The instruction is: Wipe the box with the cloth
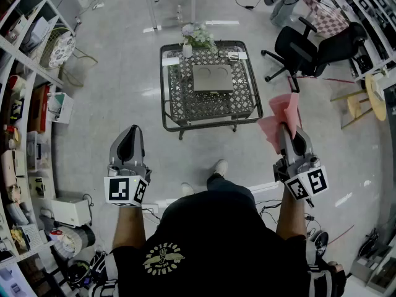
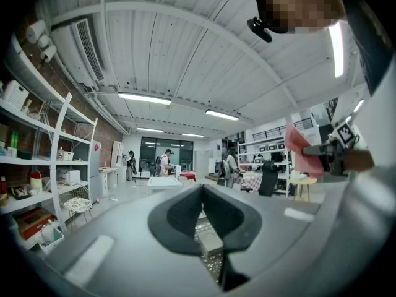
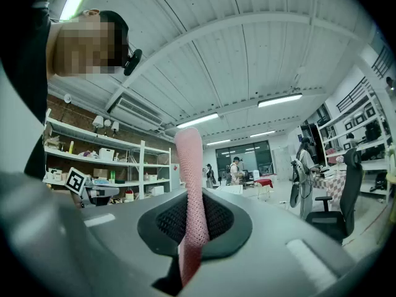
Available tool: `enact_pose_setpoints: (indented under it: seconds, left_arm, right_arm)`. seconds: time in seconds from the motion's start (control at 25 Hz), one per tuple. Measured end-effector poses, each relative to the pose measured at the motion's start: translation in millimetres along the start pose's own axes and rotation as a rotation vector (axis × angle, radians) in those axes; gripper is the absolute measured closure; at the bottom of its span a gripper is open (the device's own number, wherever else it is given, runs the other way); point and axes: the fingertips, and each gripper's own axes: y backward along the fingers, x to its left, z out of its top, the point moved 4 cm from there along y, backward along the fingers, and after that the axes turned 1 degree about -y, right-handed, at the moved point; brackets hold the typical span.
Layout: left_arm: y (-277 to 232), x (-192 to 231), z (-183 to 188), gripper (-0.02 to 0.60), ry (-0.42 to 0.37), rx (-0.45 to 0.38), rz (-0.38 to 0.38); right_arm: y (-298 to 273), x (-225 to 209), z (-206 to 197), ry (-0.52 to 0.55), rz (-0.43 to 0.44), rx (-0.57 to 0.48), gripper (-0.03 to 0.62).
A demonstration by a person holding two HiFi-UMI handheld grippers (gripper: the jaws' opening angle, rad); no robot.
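Note:
A flat grey box (image 1: 212, 77) lies on a black wire-mesh coffee table (image 1: 176, 101) on the floor, far ahead of both grippers. My right gripper (image 1: 286, 130) is held up in the air, shut on a pink cloth (image 1: 279, 117) that sticks up past its tip. In the right gripper view the pink cloth (image 3: 190, 184) stands as a strip pinched between the jaws (image 3: 189, 228). My left gripper (image 1: 128, 136) is raised at the same height, shut with nothing in it (image 2: 207, 231). From the left gripper view the cloth (image 2: 302, 154) shows at the right.
A white vase of flowers (image 1: 195, 38) stands at the table's far edge. A black office chair (image 1: 303, 49) and a wooden stool (image 1: 365, 101) are at the right. Shelves (image 1: 28, 104) full of things line the left wall. People stand far off (image 2: 164, 163).

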Motion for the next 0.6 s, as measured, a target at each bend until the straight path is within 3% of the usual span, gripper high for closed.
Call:
enact_pose_setpoints:
  seconds: [0.32, 0.6]
  left_arm:
    - [-76.1, -50.0, 15.3, 0.581, -0.005, -0.025, 0.026]
    - [-120.6, -74.0, 28.9, 0.581, -0.041, -0.026, 0.117]
  right_arm:
    - [-28.3, -88.1, 0.8, -0.033, 0.054, -0.002, 0.577]
    - [-55.1, -162.0, 8.1, -0.064, 0.120, -0.025, 0.577]
